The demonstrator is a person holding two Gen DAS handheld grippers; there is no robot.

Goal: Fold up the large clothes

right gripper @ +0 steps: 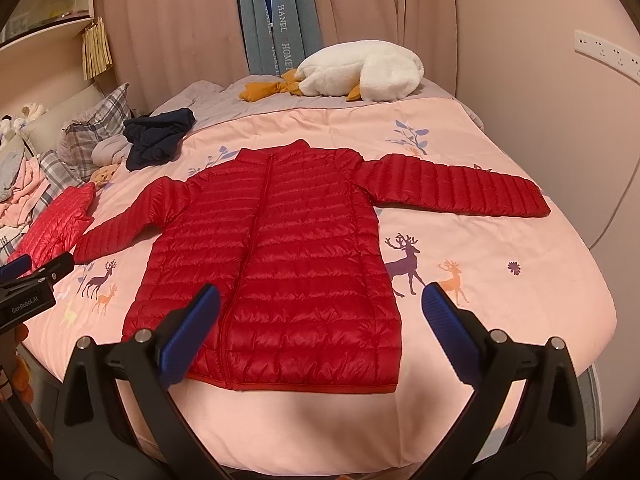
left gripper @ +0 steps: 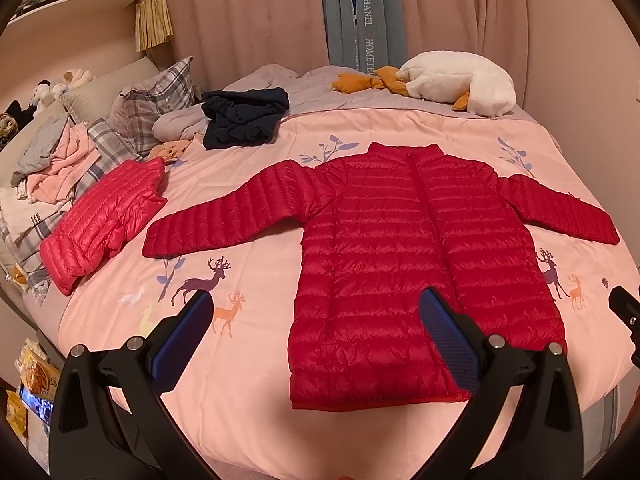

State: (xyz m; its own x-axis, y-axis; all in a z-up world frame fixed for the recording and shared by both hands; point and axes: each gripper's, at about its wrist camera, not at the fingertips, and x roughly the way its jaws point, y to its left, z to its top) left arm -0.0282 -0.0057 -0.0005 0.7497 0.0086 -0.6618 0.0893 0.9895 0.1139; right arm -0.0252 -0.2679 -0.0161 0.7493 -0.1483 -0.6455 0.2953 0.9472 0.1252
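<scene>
Both tools are held wide open and empty: the left gripper [left gripper: 316, 320] and the right gripper [right gripper: 322, 312] are poised above the near hem. Just ahead of them, the dark red quilted down jacket [left gripper: 404, 240] is laid flat, zipped, sleeves spread, on the pink deer-printed bedspread [right gripper: 500, 240]. No fold has yet been made, it is judged. A sleeve would need to be pinched and carried across the body next.
</scene>
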